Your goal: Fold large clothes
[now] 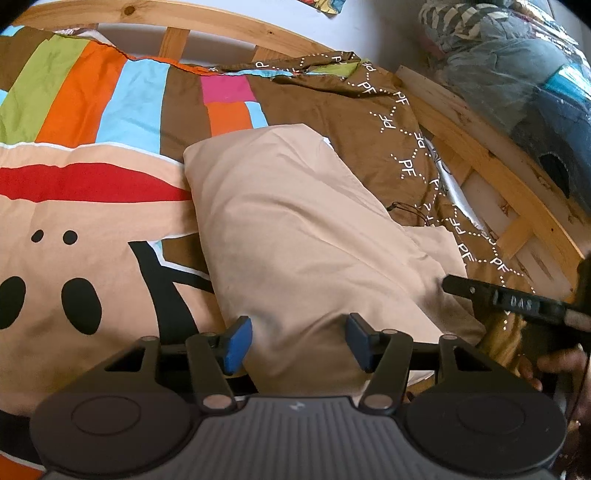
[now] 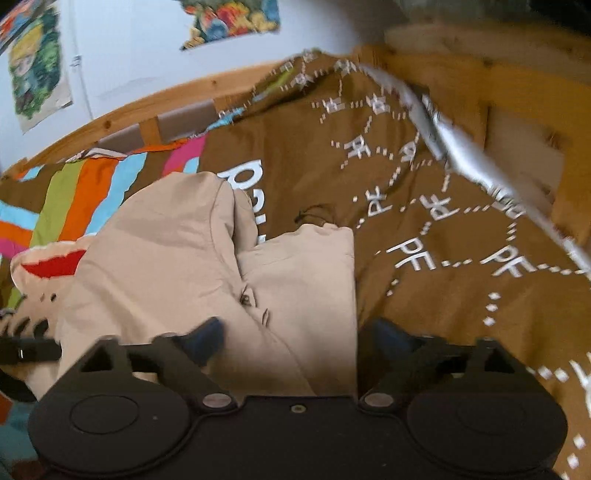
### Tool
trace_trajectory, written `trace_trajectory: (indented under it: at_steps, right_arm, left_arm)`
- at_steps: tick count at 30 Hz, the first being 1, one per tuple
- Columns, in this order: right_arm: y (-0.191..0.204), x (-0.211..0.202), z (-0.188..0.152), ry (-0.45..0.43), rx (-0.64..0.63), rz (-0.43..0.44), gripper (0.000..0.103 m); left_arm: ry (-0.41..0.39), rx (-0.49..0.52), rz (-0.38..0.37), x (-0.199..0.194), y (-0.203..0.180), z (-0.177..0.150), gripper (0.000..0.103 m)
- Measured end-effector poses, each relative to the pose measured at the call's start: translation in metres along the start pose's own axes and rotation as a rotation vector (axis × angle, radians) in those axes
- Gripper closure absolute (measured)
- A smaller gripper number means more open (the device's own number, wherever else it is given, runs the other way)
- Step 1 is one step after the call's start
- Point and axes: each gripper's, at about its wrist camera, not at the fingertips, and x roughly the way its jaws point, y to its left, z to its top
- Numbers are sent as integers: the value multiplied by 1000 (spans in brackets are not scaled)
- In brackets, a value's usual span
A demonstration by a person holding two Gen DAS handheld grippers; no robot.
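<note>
Jaws of left gripper (image 1: 298,343) and right gripper (image 2: 291,341) spread wide, empty, over beige garment (image 1: 295,221) lying on bed. Soft, limp, light; best pinched at hem corners.

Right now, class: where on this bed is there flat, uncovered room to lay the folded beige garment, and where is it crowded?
Free: the striped bedcover between the beige garment and the wooden bed frame, and the cartoon-face patch beside it. Crowded: the other side, where the brown PF-printed garment spreads to the frame. Both grippers, left and right, hang open over the beige cloth.
</note>
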Motion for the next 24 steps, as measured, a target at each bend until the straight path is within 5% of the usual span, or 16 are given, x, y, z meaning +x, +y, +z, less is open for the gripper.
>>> trace_trajectory:
  at_steps: [6, 14, 24]
  right_arm:
    - [-11, 29, 8, 76, 129, 119, 1]
    - [10, 35, -5, 83, -70, 61, 1]
    - [11, 36, -4, 100, -73, 43, 1]
  left_arm:
    - [-1, -79, -62, 6, 15, -3, 18]
    - [34, -158, -81, 17, 30, -3, 4]
    - [37, -182, -72, 18, 31, -6, 1]
